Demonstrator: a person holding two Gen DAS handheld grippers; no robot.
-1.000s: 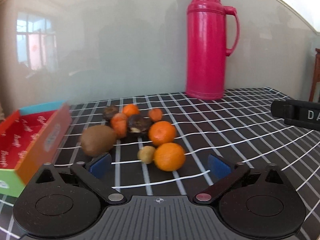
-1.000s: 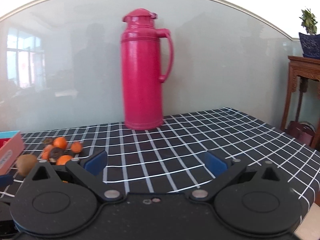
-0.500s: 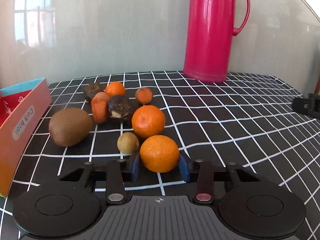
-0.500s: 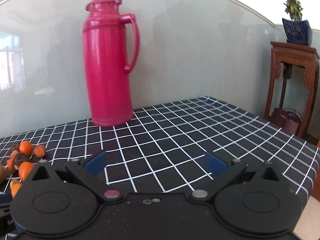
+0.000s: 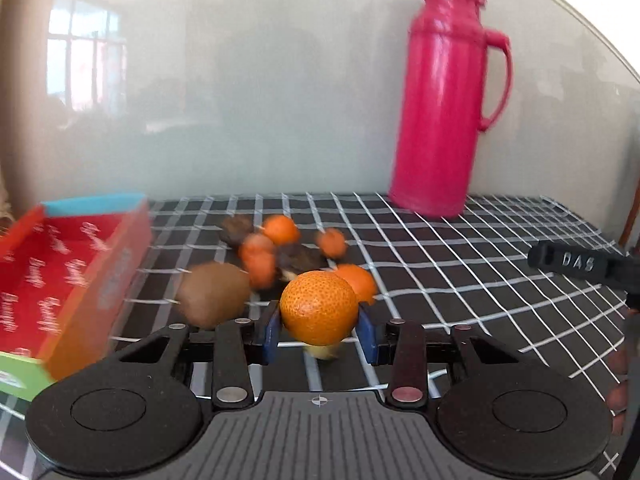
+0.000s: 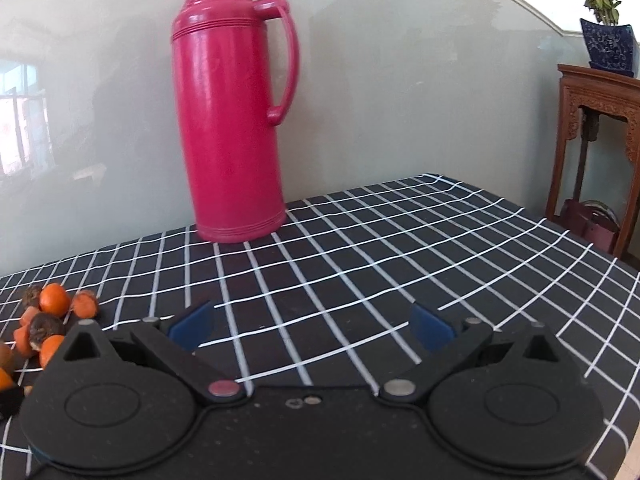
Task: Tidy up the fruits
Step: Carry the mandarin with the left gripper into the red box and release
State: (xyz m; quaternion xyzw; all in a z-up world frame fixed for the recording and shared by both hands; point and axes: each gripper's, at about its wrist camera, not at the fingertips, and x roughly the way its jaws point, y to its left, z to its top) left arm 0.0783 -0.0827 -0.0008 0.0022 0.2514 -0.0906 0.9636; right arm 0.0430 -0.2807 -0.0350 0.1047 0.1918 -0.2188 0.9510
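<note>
Now the left hand-held gripper [image 5: 319,334] — tilted downward — clamps a tangerine [image 5: 319,307].

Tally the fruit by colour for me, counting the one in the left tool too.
Orange fruits: 5, counting the held orange in the left tool
Dark fruits: 2
Brown kiwi: 1
Yellowish fruit: 1
Total: 9

Fruit pile [image 5: 276,256] motion-blurred, red box [image 5: 60,276] cut off left
</note>
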